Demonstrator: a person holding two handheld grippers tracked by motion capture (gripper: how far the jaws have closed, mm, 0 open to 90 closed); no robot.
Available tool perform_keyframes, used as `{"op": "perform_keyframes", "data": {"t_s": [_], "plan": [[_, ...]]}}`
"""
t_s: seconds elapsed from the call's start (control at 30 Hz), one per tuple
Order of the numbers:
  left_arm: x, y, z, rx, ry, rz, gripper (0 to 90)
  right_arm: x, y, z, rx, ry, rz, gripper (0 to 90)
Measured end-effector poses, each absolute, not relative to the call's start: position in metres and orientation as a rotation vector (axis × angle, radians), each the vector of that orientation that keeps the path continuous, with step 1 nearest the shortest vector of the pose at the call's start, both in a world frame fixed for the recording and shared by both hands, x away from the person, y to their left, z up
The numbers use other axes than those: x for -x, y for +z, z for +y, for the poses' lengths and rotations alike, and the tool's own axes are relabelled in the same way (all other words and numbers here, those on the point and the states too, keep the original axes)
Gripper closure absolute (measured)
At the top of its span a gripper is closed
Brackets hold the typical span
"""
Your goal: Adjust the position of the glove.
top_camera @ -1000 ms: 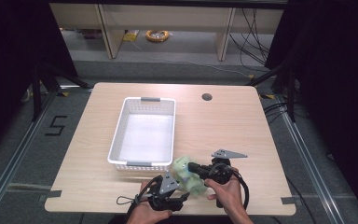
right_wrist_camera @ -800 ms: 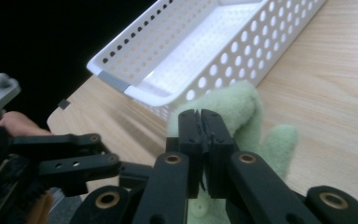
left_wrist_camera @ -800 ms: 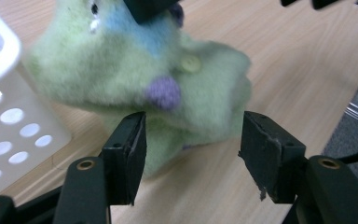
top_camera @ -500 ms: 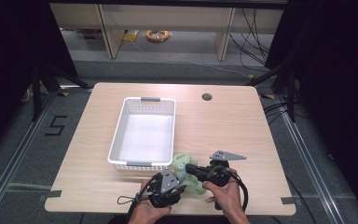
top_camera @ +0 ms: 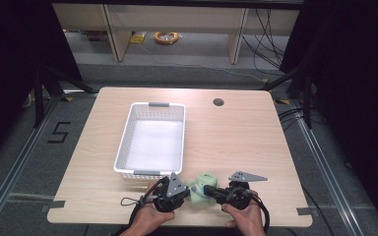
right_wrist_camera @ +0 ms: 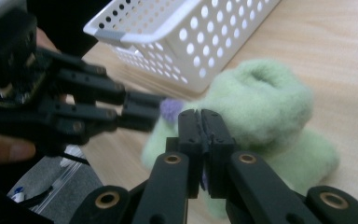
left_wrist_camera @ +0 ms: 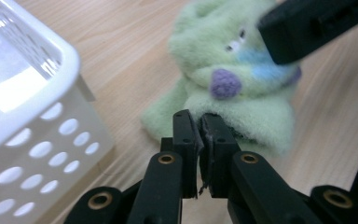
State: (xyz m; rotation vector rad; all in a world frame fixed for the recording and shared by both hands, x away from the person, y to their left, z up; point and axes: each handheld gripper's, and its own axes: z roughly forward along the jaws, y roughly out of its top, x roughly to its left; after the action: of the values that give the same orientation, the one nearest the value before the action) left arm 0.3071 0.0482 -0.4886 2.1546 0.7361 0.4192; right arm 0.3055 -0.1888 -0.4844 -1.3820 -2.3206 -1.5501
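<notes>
item: green plush toy (top_camera: 203, 186), lying on the table (top_camera: 236, 142) near the white basket (top_camera: 152, 140). my left gripper (left_wrist_camera: 199, 135) and right gripper (right_wrist_camera: 200, 133) are both pinching it, left jaws having just been closing.

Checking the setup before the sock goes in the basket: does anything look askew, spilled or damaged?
Nothing looks damaged or spilled. The white basket sits square and upright on the table. The green fuzzy sock lies crumpled beside the basket's near end, bunched rather than flat, pinched by the left hand-held gripper and the right hand-held gripper.
</notes>
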Motion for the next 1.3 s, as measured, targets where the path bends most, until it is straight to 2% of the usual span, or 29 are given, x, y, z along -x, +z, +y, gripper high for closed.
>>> {"op": "perform_keyframes", "data": {"t_s": [0.1, 0.33, 0.53, 0.73, 0.83, 0.9, 0.97, 1.3], "plan": [[-0.307, -0.492, 0.049, -2.163, 0.405, 0.741, 84.5, -0.301, -0.487, -0.189, 1.39, -1.524, -2.304, 84.4], [-0.307, -0.495, 0.049, -2.195, 0.395, 0.709, 83.6, -0.306, -0.471, -0.212, 1.356, -1.549, -2.482, 63.8], [-0.307, -0.495, 0.049, -2.186, 0.374, 0.731, 83.2, -0.328, -0.475, -0.229, 1.33, -1.453, -2.555, 61.9], [-0.309, -0.493, 0.051, -2.197, 0.377, 0.71, 83.2, -0.341, -0.48, -0.22, 1.202, -1.373, -2.549, 60.3], [-0.308, -0.494, 0.05, -2.173, 0.374, 0.742, 83.3, -0.349, -0.486, -0.22, 1.163, -1.366, -2.561, 64.4], [-0.31, -0.49, 0.053, -2.193, 0.384, 0.702, 83.3, -0.352, -0.492, -0.219, 1.129, -1.346, -2.515, 78.7], [-0.311, -0.489, 0.052, -2.15, 0.372, 0.741, 83.2, -0.35, -0.491, -0.219, 1.082, -1.35, -2.486, 83.3], [-0.315, -0.475, 0.056, -2.096, 0.391, 0.769, 84.5, -0.317, -0.461, -0.212, 1.161, -1.44, -2.485, 85.6]]}}
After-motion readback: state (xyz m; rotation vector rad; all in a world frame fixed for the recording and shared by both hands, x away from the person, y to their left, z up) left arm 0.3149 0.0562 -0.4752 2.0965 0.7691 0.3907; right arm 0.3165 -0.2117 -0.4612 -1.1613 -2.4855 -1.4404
